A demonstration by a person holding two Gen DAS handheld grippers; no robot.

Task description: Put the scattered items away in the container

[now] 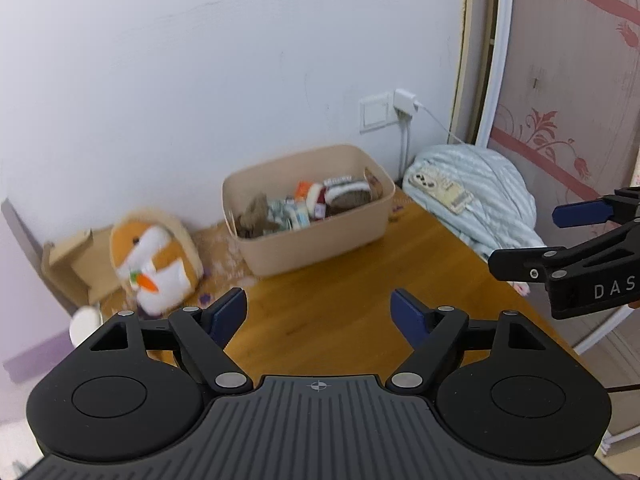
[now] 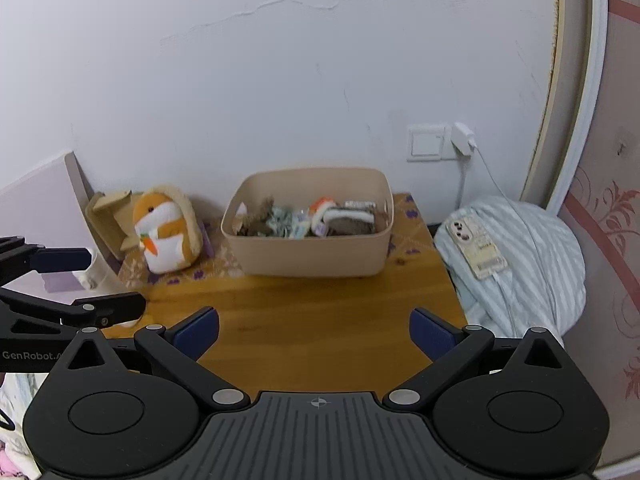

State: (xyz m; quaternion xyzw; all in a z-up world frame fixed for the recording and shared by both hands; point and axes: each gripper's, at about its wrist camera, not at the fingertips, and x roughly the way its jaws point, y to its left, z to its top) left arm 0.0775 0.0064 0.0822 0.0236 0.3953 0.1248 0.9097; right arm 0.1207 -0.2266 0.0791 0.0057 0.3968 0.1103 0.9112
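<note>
A beige plastic bin [image 1: 316, 240] [image 2: 312, 256] stands on the wooden table against the white wall. It holds several small items: packets, a brown rag and a striped plush piece [image 2: 344, 220]. My left gripper [image 1: 318, 312] is open and empty, above the table in front of the bin. My right gripper [image 2: 314, 330] is open and empty too, a little to the right of the left one. Each gripper shows at the edge of the other's view: the right one [image 1: 568, 236], the left one [image 2: 80, 280].
An orange and white plush toy [image 1: 156, 260] [image 2: 166, 232] leans by the wall left of the bin, next to an open cardboard box [image 2: 106, 216]. A striped blue bundle [image 2: 520, 256] with a phone [image 2: 478, 248] on it lies at the right. A charger [image 2: 462, 138] is plugged in above.
</note>
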